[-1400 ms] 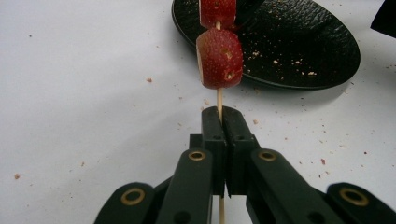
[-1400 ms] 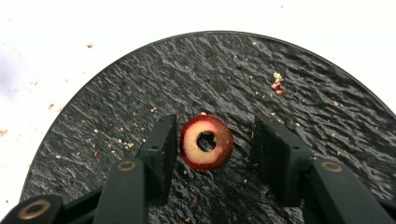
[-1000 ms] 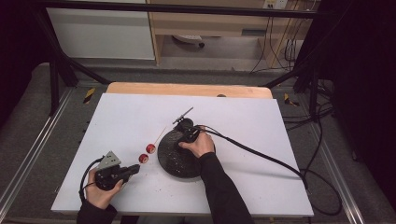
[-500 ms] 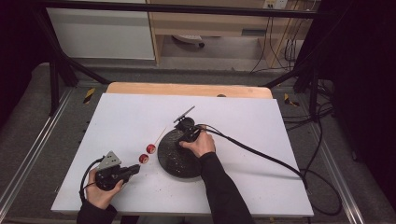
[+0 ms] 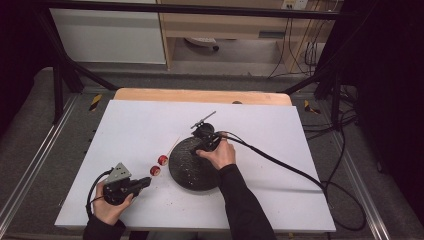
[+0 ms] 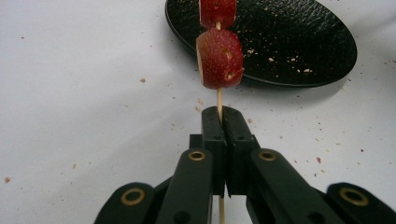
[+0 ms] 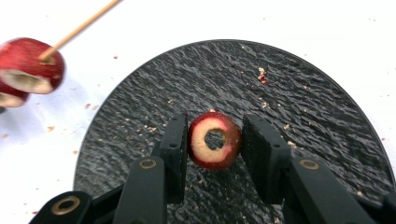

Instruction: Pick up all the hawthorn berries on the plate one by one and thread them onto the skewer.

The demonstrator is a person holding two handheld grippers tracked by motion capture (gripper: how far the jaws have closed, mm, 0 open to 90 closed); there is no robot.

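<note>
White table, centre frame: black plate. Left gripper clenched on skewer, two fruit pieces threaded. Right gripper grasps cored fruit slice above plate; threading remains.

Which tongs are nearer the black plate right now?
Right. The right tongs hold a cored fruit piece over the black plate; the left tongs grip the skewer on the white table beside it.

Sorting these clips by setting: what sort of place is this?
Probably a lab recording bench, not a kitchen: a white-covered table inside a dark metal frame, loose cables trailing over the floor, and plain cabinets behind.
</note>
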